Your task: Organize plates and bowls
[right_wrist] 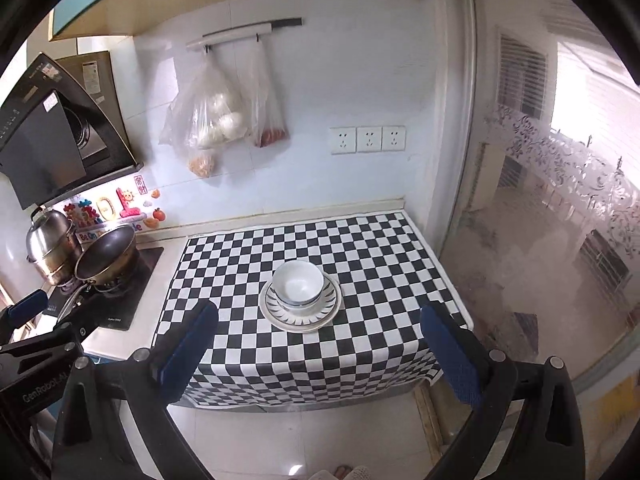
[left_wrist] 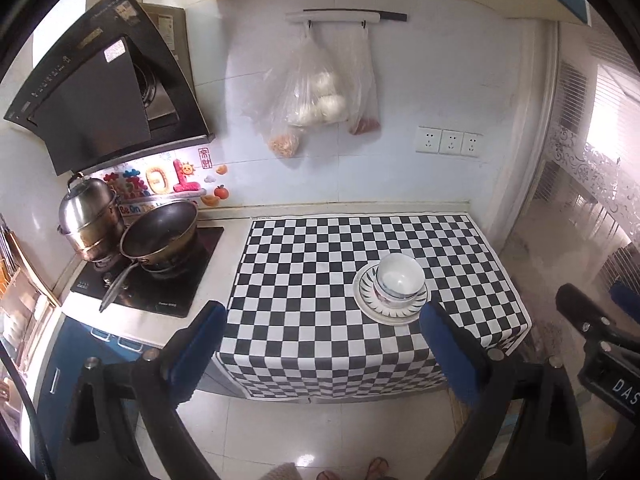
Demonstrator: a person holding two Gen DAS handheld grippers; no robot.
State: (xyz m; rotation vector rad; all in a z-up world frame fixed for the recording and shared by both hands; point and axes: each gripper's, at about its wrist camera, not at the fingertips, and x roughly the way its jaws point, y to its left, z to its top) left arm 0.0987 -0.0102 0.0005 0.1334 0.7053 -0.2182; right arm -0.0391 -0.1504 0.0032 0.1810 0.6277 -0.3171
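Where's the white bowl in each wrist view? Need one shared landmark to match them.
Left wrist: white bowl sits right of centre, stacked on the plates, just above the right finger of the left hand-held gripper.
Right wrist: white bowl sits near centre, on the plates.
Shared landmark: the triple wall socket above the checkered cloth.

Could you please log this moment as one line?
left gripper open, empty | right gripper open, empty | white ceramic bowl on striped-rim plate
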